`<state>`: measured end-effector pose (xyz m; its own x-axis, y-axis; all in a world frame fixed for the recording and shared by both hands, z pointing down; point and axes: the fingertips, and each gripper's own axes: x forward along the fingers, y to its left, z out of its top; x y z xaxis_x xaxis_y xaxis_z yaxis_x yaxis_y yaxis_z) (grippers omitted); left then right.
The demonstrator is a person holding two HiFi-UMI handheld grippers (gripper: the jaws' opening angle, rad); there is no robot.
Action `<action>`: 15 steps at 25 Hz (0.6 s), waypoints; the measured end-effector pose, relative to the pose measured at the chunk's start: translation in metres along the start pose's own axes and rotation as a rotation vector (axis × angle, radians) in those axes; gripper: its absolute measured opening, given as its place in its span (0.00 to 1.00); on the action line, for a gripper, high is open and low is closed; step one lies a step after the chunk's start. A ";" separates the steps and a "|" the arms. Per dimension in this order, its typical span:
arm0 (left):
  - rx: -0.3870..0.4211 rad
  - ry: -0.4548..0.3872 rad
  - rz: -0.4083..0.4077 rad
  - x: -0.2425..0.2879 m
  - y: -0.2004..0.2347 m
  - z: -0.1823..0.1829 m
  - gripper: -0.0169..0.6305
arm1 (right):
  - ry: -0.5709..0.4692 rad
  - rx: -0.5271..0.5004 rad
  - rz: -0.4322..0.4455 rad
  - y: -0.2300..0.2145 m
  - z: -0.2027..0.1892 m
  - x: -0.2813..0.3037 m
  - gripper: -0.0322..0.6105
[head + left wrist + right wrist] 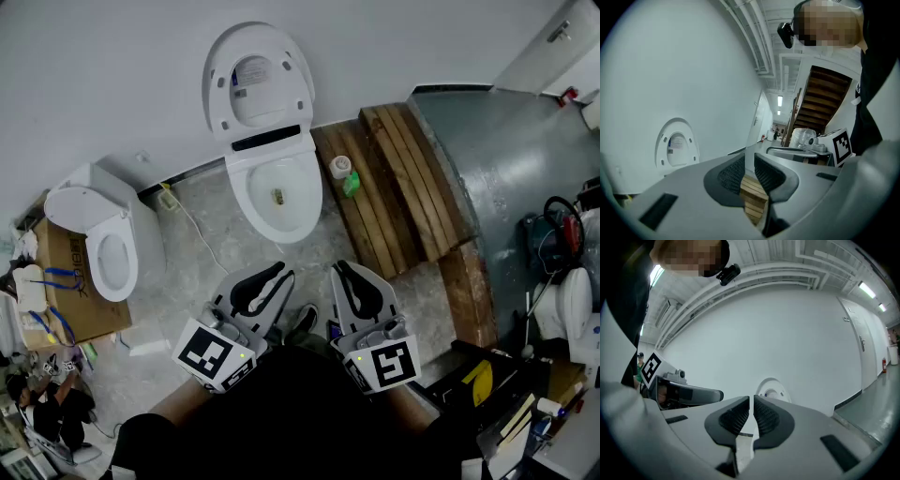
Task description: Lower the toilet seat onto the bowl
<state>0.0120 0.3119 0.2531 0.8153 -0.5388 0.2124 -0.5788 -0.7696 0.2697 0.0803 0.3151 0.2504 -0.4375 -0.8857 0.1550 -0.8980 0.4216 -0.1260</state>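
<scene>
**A:** Where is the seat?

**B:** The seat [258, 80] stands upright against the white wall [112, 75]. It is a glossy white oval with a paler panel in its middle, hinged at a dark strip [272, 138]. The bowl [302, 202] lies open below it, smooth, white and egg-shaped, on a mottled grey floor [202, 244].

**A:** And the grippers?

**B:** Both sit low in the head view, well short of the toilet and pointing toward it. The left gripper [277, 278] has its jaws a narrow gap apart with nothing held. Wooden planks [394, 178] show through the gap. The right gripper [339, 272] has its jaws all but together, and it is empty too. The pads [733, 418] are black and ribbed, set in grey plastic shells.

**A:** How should the lowering go?

**B:** By my judgement, it has not begun. Reach for the seat's top edge and hook a jaw behind the rim. Tip it forward off the wall, then stay in contact all the way down so the hard plastic does not slam onto the bowl. The glossy rim looks slippery, so a ribbed pad behind the edge should hold better than a push. I cannot tell seat from lid at this distance.
</scene>
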 end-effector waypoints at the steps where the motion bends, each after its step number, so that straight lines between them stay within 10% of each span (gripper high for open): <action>1: -0.011 0.001 0.002 -0.003 0.003 -0.002 0.14 | 0.000 -0.002 0.004 0.004 0.000 0.002 0.13; 15: 0.000 -0.018 0.023 -0.016 0.013 0.002 0.14 | -0.033 0.007 -0.001 0.016 0.006 0.006 0.13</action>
<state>-0.0084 0.3092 0.2513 0.8022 -0.5621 0.2012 -0.5970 -0.7572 0.2651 0.0635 0.3150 0.2435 -0.4348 -0.8922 0.1223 -0.8980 0.4195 -0.1323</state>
